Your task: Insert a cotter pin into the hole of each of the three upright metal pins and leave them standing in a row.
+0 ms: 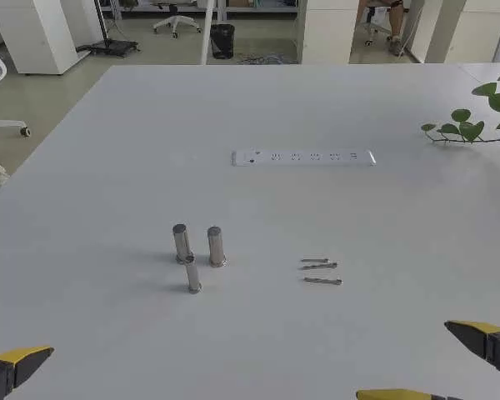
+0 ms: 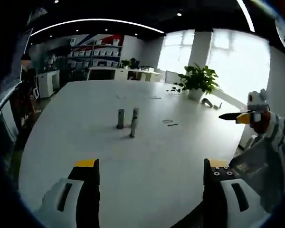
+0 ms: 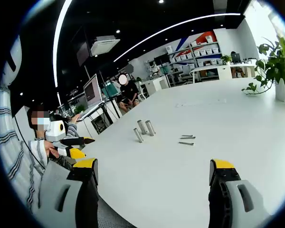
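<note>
Head view: three upright grey cylindrical metal pins (image 1: 216, 247) cluster on the white table (image 1: 108, 167); three thin silver cotter pins (image 1: 319, 267) lie near, to their right.
Left gripper view: left gripper (image 2: 151, 164) spread, empty.
Right gripper view: right gripper (image 3: 154, 164) spread, empty.

The head view looks down from high up at the near edge of the white surface (image 1: 108, 167) and faces its far side. Both gripper views sit low by that edge and look across it. All three views share the metal pins (image 1: 216, 247) and cotter pins (image 1: 319, 266).
</note>
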